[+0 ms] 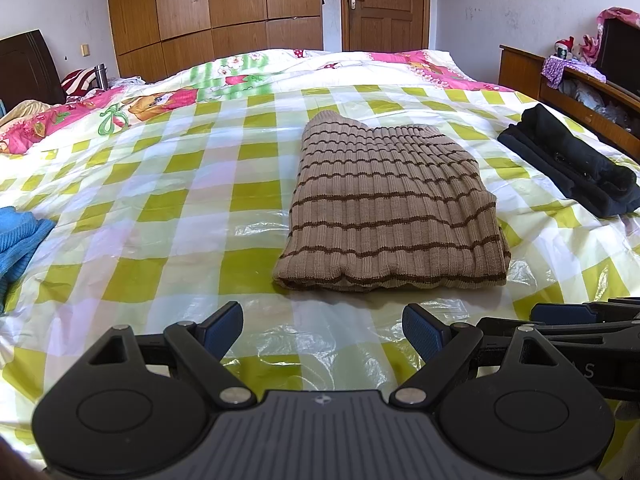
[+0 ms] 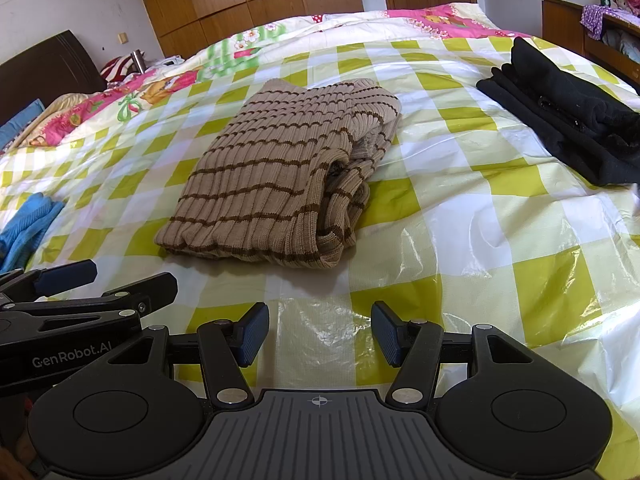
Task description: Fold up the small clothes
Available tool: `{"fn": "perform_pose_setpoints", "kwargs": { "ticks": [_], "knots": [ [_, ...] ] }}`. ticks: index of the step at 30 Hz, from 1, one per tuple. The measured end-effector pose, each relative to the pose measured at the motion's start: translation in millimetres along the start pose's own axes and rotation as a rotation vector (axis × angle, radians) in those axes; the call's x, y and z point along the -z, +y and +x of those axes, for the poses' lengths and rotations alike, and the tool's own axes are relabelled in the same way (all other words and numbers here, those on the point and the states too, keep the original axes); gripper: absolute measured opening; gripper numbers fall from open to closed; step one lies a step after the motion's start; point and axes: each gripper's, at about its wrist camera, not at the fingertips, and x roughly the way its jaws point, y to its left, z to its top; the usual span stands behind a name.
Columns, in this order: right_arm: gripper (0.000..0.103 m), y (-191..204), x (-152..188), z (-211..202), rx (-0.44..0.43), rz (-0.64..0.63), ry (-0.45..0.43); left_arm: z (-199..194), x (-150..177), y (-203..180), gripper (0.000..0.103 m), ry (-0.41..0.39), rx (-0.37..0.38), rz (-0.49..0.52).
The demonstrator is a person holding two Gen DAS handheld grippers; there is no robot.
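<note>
Left gripper [image 1: 322,331] and right gripper [image 2: 320,334] jaws released, empty — striped sweater [image 2: 280,176] lay folded; loose right-side layers risked slipping apart if lifted.

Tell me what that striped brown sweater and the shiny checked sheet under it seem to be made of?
The striped sweater looks like a ribbed knit, maybe wool or acrylic: raised vertical ribs, soft matte surface, bulky rolled edges. The checked sheet looks like thin plastic film, not cloth: it is glossy, catches bright glare and holds sharp crinkles near the open right gripper.
</note>
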Motion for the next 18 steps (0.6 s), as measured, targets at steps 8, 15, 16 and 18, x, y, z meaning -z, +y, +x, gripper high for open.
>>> {"fn": "perform_pose_setpoints", "kwargs": {
  "ticks": [8,15,16,18],
  "knots": [
    [0.057,0.2,0.4,0.2,0.0,-0.001,0.0,-1.3,-0.1,0.2,0.099,-0.004,-0.003,-0.001],
    [0.057,0.5,1.0,0.3,0.0,0.0,0.0,-1.6,-0.3,0.8,0.099,-0.005,-0.004,-0.001],
    [0.057,0.5,1.0,0.1,0.0,0.0,0.0,-1.5,-0.2,0.7,0.099,-0.005,-0.003,-0.001],
    [0.057,0.5,1.1,0.3,0.001,0.0,0.0,-1.6,0.0,0.5,0.099,-0.005,-0.004,-0.001]
  ]
}}
